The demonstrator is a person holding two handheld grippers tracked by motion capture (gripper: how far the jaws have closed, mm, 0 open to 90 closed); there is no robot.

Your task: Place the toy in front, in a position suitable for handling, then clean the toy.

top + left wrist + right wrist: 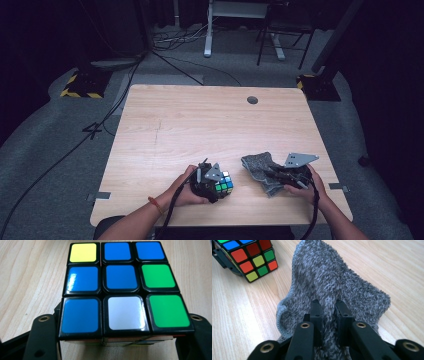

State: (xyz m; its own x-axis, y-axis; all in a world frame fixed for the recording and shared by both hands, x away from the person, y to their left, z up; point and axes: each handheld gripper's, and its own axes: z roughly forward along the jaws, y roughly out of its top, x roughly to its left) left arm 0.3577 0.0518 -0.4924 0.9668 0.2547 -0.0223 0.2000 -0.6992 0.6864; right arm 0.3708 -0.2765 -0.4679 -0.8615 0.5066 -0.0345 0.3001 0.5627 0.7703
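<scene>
Cube [224,183], cloth [260,167] on wooden table [200,125]; grey carpet [45,150] around.

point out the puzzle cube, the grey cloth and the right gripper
puzzle cube [122,280]: left gripper view, centre blue square of its top face
grey cloth [324,272]: right gripper view, fuzzy raised fold
right gripper [328,305]: right gripper view, midway between its fingertips

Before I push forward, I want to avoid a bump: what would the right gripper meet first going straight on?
The right gripper is shut on the grey cloth, so it pushes that first; beyond looks like bare table. The cube sits off to one side.
</scene>
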